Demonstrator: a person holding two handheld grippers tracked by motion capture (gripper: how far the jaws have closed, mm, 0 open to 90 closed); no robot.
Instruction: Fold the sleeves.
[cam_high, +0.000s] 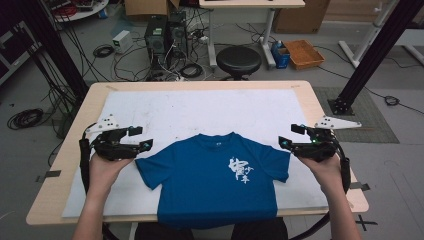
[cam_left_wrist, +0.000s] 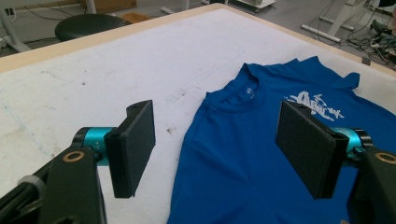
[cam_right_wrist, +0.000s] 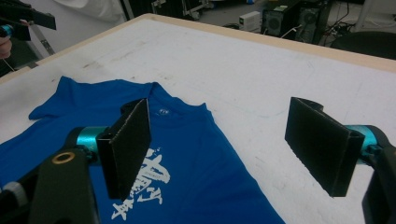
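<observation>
Left gripper (cam_high: 141, 138) hovering with jaws apart and empty, right gripper (cam_high: 290, 135) doing likewise, both flanking a blue shirt (cam_high: 215, 180) lying flat on the white mat (cam_high: 200, 110), white chest print (cam_high: 240, 170) showing brush-style characters, possibly Chinese, too small for reading

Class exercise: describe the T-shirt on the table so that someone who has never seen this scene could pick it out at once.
Start at the wooden table covered by a white sheet. At the sheet's near edge, between the left gripper and the right gripper, lies the T-shirt, spread flat with its collar pointing away from the person. It is the one blue item there, with white lettering on its chest.
</observation>
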